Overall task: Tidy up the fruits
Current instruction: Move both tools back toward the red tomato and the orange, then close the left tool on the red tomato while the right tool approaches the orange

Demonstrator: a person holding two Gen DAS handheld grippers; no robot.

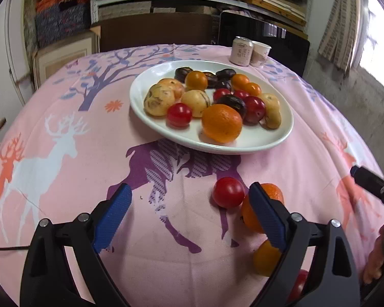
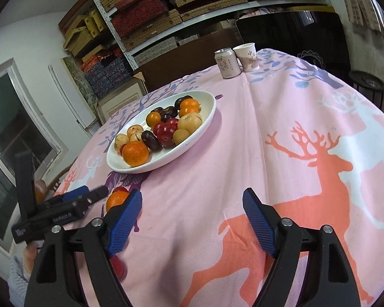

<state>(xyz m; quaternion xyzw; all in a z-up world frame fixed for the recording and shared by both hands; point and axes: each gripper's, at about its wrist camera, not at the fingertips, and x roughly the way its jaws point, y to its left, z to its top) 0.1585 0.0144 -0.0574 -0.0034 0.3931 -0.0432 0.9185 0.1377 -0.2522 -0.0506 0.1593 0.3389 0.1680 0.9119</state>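
A white oval plate [image 1: 245, 149] holds several oranges, red fruits, yellow-brown fruits and dark ones. On the pink deer-print cloth near me lie a red fruit [image 1: 227, 192], an orange [image 1: 248, 217] half behind my right-hand finger, a second orange [image 1: 265, 258] and another red fruit [image 1: 298, 285]. My left gripper [image 1: 189, 189] stands open over bare cloth, left of these loose fruits. In the right wrist view my right gripper [image 2: 192, 194] is open with only cloth between its fingers; an orange [image 2: 115, 200] and a red fruit [image 2: 117, 266] lie by its left finger. The plate [image 2: 207, 117] sits further back.
A drinks can [image 1: 241, 51] and a paper cup [image 1: 260, 53] stand at the table's far edge, also the can [image 2: 227, 62] and cup [image 2: 248, 57]. Shelves of stacked boxes fill the background. A person's hand [image 1: 376, 263] shows at the lower right.
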